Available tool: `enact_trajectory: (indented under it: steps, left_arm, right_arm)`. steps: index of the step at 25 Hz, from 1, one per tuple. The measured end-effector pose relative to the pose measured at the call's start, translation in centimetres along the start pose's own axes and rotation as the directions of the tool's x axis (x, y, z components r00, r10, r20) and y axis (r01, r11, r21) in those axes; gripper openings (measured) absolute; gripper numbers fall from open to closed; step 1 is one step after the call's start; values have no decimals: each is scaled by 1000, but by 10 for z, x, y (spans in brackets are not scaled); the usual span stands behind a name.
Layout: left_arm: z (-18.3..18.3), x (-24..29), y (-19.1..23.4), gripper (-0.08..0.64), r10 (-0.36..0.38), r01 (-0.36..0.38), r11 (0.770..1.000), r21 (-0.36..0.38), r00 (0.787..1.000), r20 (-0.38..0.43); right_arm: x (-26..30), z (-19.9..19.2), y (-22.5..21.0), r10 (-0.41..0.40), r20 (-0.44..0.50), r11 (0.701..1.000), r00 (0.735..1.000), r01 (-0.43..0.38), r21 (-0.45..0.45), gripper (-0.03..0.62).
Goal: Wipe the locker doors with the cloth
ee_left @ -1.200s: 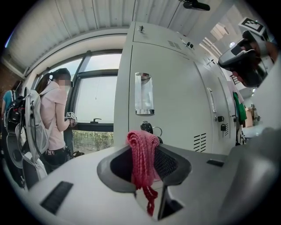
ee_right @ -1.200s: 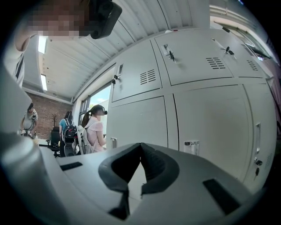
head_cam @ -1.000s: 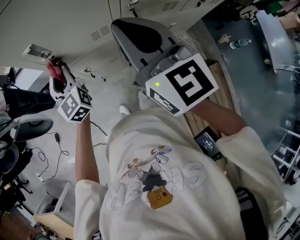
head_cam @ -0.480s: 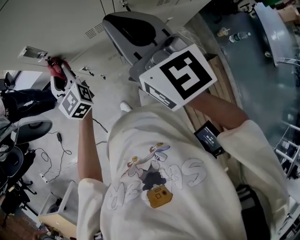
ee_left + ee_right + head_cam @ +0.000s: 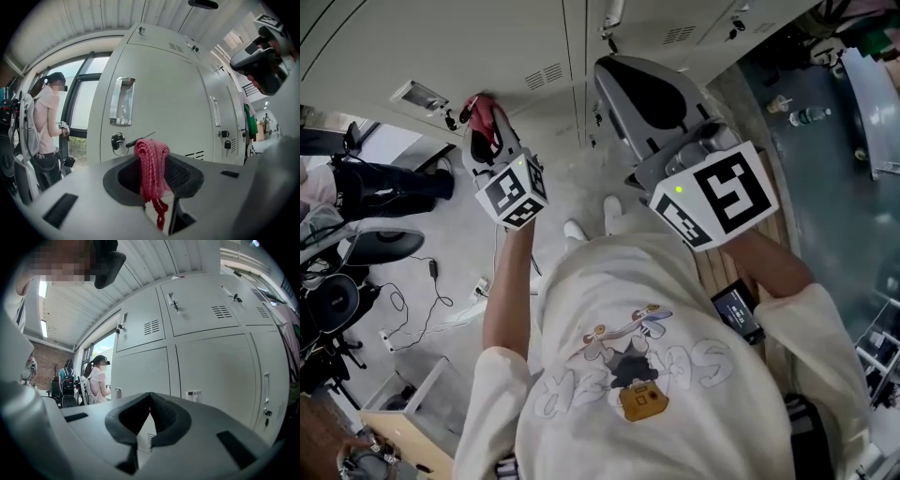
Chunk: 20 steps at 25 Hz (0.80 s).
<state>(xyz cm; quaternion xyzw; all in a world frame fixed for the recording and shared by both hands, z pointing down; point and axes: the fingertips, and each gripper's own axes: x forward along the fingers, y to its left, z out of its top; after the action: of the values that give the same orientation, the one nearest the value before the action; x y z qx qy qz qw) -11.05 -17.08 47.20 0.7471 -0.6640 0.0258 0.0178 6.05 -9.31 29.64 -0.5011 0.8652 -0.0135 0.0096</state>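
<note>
A red knitted cloth [image 5: 152, 168] is pinched between the jaws of my left gripper [image 5: 153, 151], and its loose end hangs down. In the head view that cloth [image 5: 490, 124] pokes out of the left gripper [image 5: 484, 111], which is held up close to a grey locker door [image 5: 441, 47]. The left gripper view looks along that door [image 5: 159, 103], with its metal handle [image 5: 122, 101] and a key in the lock [image 5: 119, 140] just ahead. My right gripper [image 5: 150, 395] is shut with nothing in it, and it points at other locker doors [image 5: 220, 362]. In the head view the right gripper [image 5: 614, 73] sits to the right.
A person in a pink top [image 5: 46, 123] stands at the window left of the lockers. Cables [image 5: 412, 300] and a chair base [image 5: 337, 300] lie on the floor at left. A wooden bench edge [image 5: 717, 272] and dark floor with a bottle [image 5: 814, 114] are at right.
The left gripper has swung right and up along the locker front, still holding the cloth. The right gripper has shifted right and sits smaller in the head view.
</note>
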Motion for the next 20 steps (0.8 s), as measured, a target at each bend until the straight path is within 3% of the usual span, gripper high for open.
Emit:
enact_trajectory:
  steps: [12, 20]
  left_arm:
    - [3, 10, -38, 112, -42, 42, 999, 9, 999, 9]
    - [-13, 23, -90, 112, -133, 134, 990, 34, 991, -21]
  right_arm:
    - [-8, -4, -9, -12, -1, 1000, 1000, 12, 10, 2]
    - [-19, -4, -26, -51, -4, 999, 999, 51, 1, 3]
